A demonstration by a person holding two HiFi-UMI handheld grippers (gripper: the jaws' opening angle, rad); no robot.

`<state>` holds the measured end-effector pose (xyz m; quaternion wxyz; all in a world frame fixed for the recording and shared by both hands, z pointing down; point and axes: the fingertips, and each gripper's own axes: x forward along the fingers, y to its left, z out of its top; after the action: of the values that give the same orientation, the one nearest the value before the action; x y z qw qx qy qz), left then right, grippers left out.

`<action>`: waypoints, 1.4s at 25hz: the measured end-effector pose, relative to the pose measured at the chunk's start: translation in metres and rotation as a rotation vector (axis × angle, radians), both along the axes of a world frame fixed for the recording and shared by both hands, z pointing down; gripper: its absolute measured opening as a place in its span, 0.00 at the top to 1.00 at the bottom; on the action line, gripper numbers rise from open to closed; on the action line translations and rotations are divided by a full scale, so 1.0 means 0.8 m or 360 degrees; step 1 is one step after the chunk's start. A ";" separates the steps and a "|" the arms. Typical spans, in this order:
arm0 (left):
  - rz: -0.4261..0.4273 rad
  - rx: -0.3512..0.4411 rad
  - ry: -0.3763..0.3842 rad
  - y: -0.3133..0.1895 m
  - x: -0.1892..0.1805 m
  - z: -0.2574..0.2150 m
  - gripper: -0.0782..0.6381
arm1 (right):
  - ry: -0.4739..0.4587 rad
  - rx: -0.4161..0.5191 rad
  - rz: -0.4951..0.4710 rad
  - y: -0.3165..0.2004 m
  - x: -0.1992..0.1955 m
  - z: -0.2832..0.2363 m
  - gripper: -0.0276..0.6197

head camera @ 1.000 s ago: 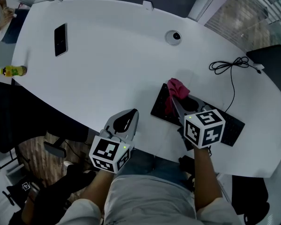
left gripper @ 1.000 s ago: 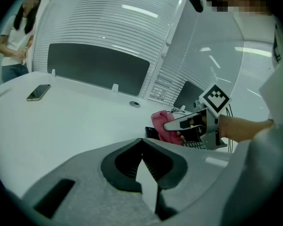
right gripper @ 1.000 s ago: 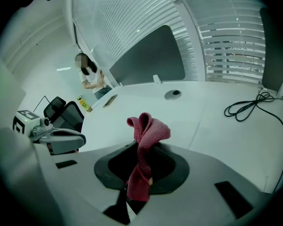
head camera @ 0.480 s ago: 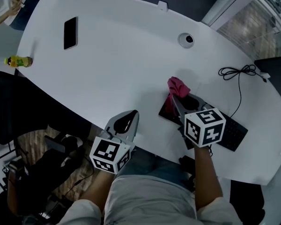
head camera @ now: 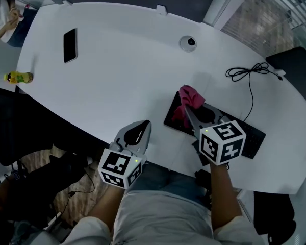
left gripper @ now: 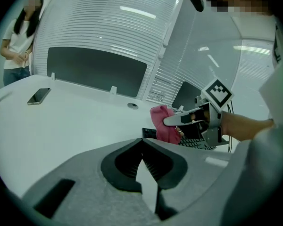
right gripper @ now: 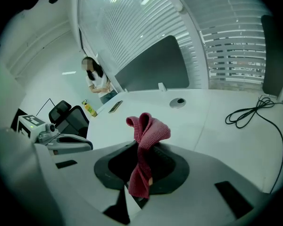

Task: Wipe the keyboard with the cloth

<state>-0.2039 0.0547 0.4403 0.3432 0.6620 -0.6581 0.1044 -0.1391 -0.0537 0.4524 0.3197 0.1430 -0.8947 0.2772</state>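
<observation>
**A:** Where's the cloth?

**B:** The cloth is pinched in the right tongs. It bunches up above the tips, and a tail hangs down between them. In the head view it sits over the left end of the keyboard, which lies slantwise near the front edge of the worktop, on the right. I cannot tell whether it touches the keys.

**A:** And the left tongs?

**B:** The left tongs are pressed together at the tips with nothing in them. They are held at the worktop's front edge, well apart from the keyboard.

**A:** What differs from half a second ago?

**B:** Little in the tongs themselves. The right pair had the cloth gripped then too, over the same end of the keyboard, and the left pair has kept its place. The head view has swung, though. The phone and the bottle at the far left now show lower in it. The cable beyond the keyboard shows further left. The framing is nearly back to where it was a second ago.
</observation>
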 end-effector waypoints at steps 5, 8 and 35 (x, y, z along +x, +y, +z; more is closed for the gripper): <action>0.0127 0.0030 -0.0009 -0.026 0.040 -0.009 0.88 | -0.0040 0.0001 0.0122 -0.012 0.048 -0.015 0.86; 0.0226 0.0046 -0.0008 -0.042 0.074 -0.013 0.88 | -0.0047 0.0000 0.0217 -0.019 0.088 -0.020 0.86; 0.0789 0.0113 0.0031 -0.124 0.354 -0.030 0.88 | 0.0116 0.0089 0.0893 -0.069 0.477 -0.027 0.86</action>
<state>0.0789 -0.0447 0.4166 0.2900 0.8157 -0.4756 0.1560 0.2428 -0.1091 0.4311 0.2584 0.4036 -0.8154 0.3247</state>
